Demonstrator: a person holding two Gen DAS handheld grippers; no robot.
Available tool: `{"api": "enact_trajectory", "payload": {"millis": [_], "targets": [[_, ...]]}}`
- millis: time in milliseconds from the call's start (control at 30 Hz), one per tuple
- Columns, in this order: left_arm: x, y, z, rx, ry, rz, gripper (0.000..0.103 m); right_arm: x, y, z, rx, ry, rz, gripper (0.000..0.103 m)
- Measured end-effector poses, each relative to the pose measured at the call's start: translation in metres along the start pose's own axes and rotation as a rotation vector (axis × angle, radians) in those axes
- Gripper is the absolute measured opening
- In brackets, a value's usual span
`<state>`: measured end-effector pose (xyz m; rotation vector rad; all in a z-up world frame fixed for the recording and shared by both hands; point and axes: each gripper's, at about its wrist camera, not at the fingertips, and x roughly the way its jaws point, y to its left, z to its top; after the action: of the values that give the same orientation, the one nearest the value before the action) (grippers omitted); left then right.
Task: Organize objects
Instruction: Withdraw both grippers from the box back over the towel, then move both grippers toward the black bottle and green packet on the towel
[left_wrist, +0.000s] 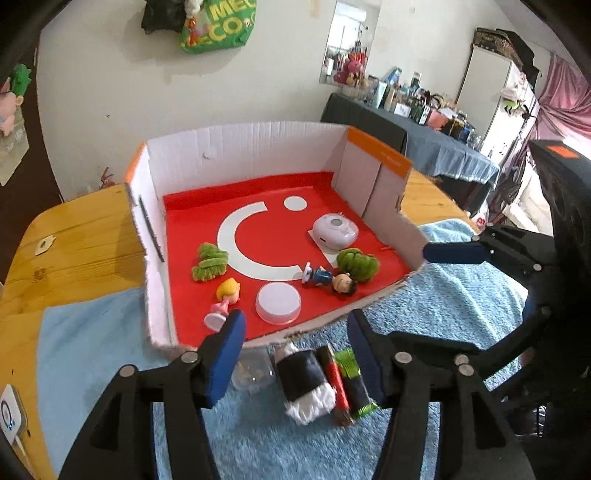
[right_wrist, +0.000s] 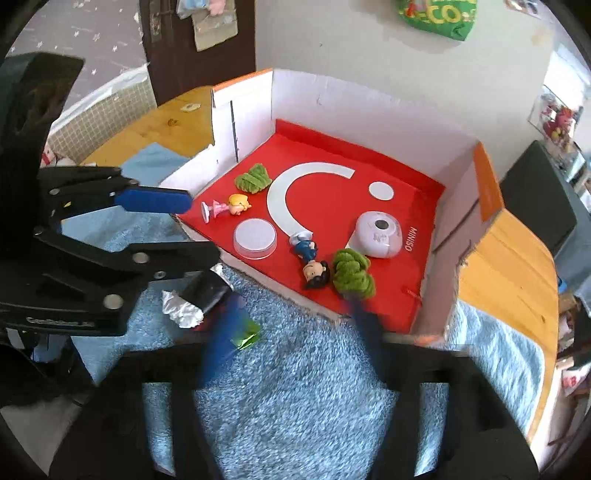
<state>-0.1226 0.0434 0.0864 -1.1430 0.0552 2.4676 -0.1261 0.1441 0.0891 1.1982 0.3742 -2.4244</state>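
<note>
An open cardboard box (left_wrist: 243, 155) with a red floor stands on a blue towel (right_wrist: 303, 387). In it lie two green fuzzy toys (left_wrist: 210, 262) (right_wrist: 351, 273), a blonde figurine in pink (left_wrist: 225, 299), a white round lid (left_wrist: 279, 302), a dark-haired figurine in blue (right_wrist: 310, 258) and a lavender round device (right_wrist: 378, 234). My left gripper (left_wrist: 295, 350) is open above a black-and-white roll (left_wrist: 306, 384), a red stick (left_wrist: 337, 380) and a green-and-black packet (left_wrist: 356, 386) on the towel. My right gripper (right_wrist: 295, 332), blurred, is open and empty at the box's front edge, one fingertip close to the nearer green toy.
The box's front wall is cut away; its side and back walls stand high. A wooden table (left_wrist: 81, 236) carries the towel. A clear plastic piece (left_wrist: 255, 373) lies by the roll. A wall is behind, and a cluttered dark table (left_wrist: 424, 122) at back right.
</note>
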Motion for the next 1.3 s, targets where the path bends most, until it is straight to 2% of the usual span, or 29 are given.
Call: {"api": "enact_trajectory", "payload": {"millis": [67, 200, 333, 533, 667, 967, 1067, 1300], "targets": [[-0.008, -0.001, -0.006, -0.005, -0.015, 0.009, 0.061, -0.006, 0.004, -0.005, -0.003, -0.008, -0.009, 0.087], [-0.021, -0.001, -0.017, -0.025, -0.042, 0.015, 0.070, -0.018, 0.012, -0.016, 0.005, -0.044, -0.056, 0.087], [-0.029, 0.000, -0.028, -0.040, -0.056, 0.028, 0.070, -0.025, 0.015, -0.025, 0.035, -0.064, -0.062, 0.088], [-0.042, 0.001, -0.044, -0.054, -0.080, 0.050, 0.077, -0.031, 0.018, -0.039, 0.102, -0.093, -0.068, 0.088], [-0.047, 0.000, -0.055, -0.052, -0.099, 0.055, 0.079, -0.034, 0.018, -0.048, 0.149, -0.119, -0.077, 0.095], [-0.040, 0.003, -0.083, -0.096, -0.119, 0.076, 0.083, -0.030, 0.017, -0.071, 0.255, -0.167, -0.100, 0.095], [-0.036, 0.004, -0.090, -0.113, -0.114, 0.067, 0.083, -0.026, 0.016, -0.078, 0.286, -0.164, -0.089, 0.095], [-0.025, 0.000, -0.104, -0.124, -0.097, 0.085, 0.083, -0.018, 0.019, -0.093, 0.301, -0.159, -0.139, 0.095]]}}
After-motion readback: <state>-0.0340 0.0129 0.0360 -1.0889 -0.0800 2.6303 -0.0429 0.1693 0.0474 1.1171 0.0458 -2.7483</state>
